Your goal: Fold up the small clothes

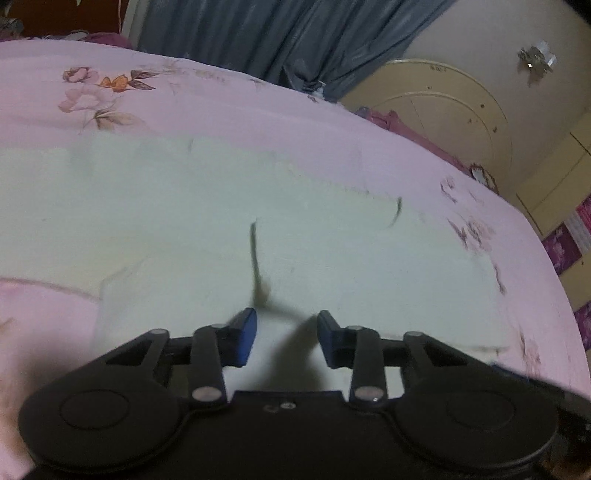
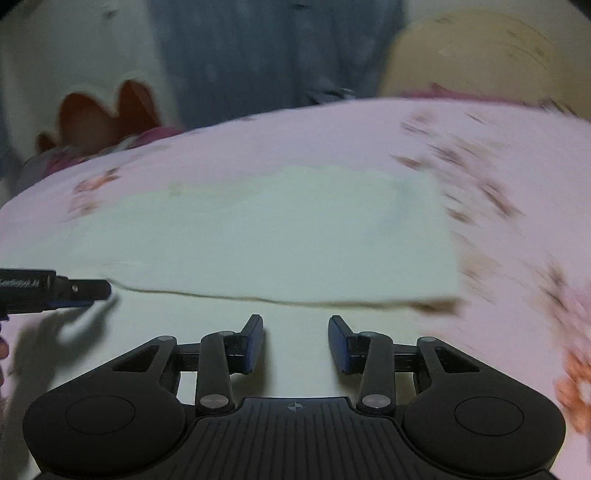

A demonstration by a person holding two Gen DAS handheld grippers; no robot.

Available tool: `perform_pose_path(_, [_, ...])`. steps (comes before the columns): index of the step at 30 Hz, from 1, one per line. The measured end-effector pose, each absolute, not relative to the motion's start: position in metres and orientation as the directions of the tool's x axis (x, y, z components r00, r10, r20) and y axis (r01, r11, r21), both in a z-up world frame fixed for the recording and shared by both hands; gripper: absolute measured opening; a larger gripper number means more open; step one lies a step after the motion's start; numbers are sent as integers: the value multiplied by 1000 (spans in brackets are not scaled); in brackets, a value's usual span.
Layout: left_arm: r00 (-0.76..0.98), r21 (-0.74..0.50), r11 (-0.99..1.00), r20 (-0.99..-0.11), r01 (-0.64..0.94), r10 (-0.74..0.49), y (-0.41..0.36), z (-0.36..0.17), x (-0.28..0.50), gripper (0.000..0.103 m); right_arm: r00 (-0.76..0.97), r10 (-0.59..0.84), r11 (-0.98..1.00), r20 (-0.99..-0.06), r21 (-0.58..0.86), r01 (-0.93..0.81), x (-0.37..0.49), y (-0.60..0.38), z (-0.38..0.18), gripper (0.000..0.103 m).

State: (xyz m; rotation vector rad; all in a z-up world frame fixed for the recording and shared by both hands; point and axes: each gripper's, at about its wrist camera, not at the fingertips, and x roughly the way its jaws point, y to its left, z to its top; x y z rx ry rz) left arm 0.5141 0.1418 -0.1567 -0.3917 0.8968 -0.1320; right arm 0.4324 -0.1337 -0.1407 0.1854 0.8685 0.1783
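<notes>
A pale white-green cloth (image 1: 207, 221) lies flat on the pink flowered bedsheet (image 1: 221, 96). My left gripper (image 1: 286, 332) is open and empty, hovering just above the cloth's near part, where a thin dark crease or thread runs. In the right wrist view the same cloth (image 2: 258, 236) shows a folded edge running across. My right gripper (image 2: 296, 339) is open and empty above the cloth's near layer. The left gripper's fingers (image 2: 85, 290) show at the far left, at that folded edge. Both views are blurred.
The bed's right edge drops to a cream cabinet (image 1: 461, 110) and a grey-blue curtain (image 1: 277, 33). A magenta fabric (image 1: 406, 129) lies along the bed's far edge. A brown headboard (image 2: 110, 110) stands at the far left.
</notes>
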Motion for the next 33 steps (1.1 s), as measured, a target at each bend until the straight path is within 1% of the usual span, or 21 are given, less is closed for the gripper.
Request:
perform_pose_path(1, [628,-388,921,-729,-50,-273,139,-155,512,24,637,219,969,-739,241,-53,433,-142,-144,40])
perform_pose_path(2, [630,-391,919,-727,-50,-275,137,-156,514,16,643,210,967,-737,252,-27,429,-156,-143,40])
perform_pose_path(3, [631,-393,918,-725,-49,-277,135,-156,517,11,650,200,964,-733,265,1,431,-163,-145,39])
perform_pose_path(4, [632,-391,919,-724,-44,-278,133,-156,519,8,654,199,958,-730,286,29,430,-174,-147,28])
perform_pose_path(5, [632,-380,924,-725,-36,-274,131,-156,520,5,657,202,947,-726,317,59,433,-181,-150,20])
perform_pose_path(6, [634,-369,929,-725,-27,-269,129,-154,519,4,661,212,935,-719,347,78,436,-186,-152,19])
perform_pose_path(8, [664,-363,932,-700,-15,-262,129,-147,513,4,663,227,921,-714,378,92,442,-195,-152,18])
perform_pose_path(10, [712,-364,931,-656,-6,-252,139,-133,504,4,663,222,927,-715,365,83,445,-200,-148,18])
perform_pose_path(13, [743,-339,940,-637,-30,-206,160,-120,494,4,663,220,933,-715,352,70,442,-200,-147,18])
perform_pose_path(16, [732,-313,947,-660,-65,-169,187,-124,490,4,662,219,936,-716,346,65,441,-198,-147,18])
perform_pose_path(19, [716,-316,943,-681,-102,-150,203,-134,488,4,663,205,945,-720,323,59,440,-194,-146,18])
perform_pose_path(26, [689,-307,946,-707,-101,-156,201,-151,482,4,658,189,957,-729,287,43,444,-192,-149,18])
perform_pose_path(28, [687,-311,945,-709,-105,-158,203,-154,481,7,657,182,958,-731,282,48,443,-193,-147,18])
perform_pose_path(29, [686,-321,941,-708,-104,-166,204,-154,481,10,662,173,960,-729,275,51,441,-193,-143,18])
perform_pose_path(30, [685,-339,935,-705,-99,-183,206,-154,481,17,669,168,962,-724,267,47,440,-193,-140,18])
perform_pose_path(31, [686,-354,930,-701,-97,-195,207,-155,481,18,667,170,965,-725,258,34,440,-192,-139,18])
perform_pose_path(33, [687,-339,935,-704,-103,-179,207,-152,483,18,652,167,975,-740,223,3,445,-189,-139,18])
